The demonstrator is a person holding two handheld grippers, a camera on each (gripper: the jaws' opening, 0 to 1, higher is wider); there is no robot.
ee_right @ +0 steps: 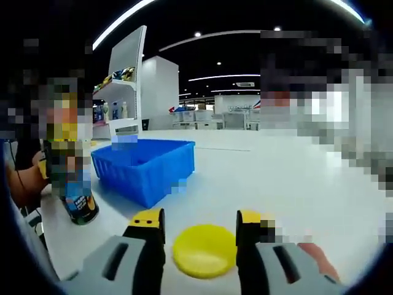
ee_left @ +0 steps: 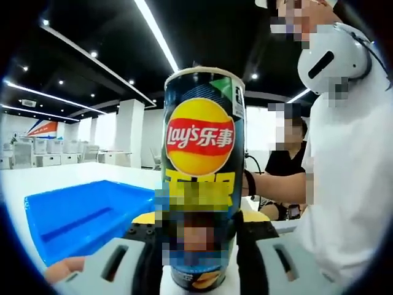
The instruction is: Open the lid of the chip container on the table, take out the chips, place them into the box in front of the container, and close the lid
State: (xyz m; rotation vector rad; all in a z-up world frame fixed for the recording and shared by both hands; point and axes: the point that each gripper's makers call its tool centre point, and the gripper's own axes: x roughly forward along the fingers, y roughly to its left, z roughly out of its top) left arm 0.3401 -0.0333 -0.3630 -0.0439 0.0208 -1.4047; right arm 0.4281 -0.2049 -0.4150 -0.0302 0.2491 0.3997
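A tall Lay's chip can (ee_left: 202, 153) stands upright right in front of the left gripper view. My left gripper (ee_left: 201, 218) is shut on its lower body, one yellow-tipped jaw on each side. From the right gripper view the same can (ee_right: 78, 206) stands at the far left on the table. My right gripper (ee_right: 198, 216) holds the round yellow lid (ee_right: 204, 251) flat between its jaws, low over the table. The blue box (ee_right: 147, 163) sits open beside the can, and in the left gripper view the blue box (ee_left: 80, 212) lies to the can's left. What is inside the can is hidden.
The white table (ee_right: 276, 184) stretches wide to the right of the box. A person in white (ee_left: 350, 184) stands close on the right of the can, and a seated person in black (ee_left: 285, 166) is behind. White shelves (ee_right: 123, 92) stand beyond the table.
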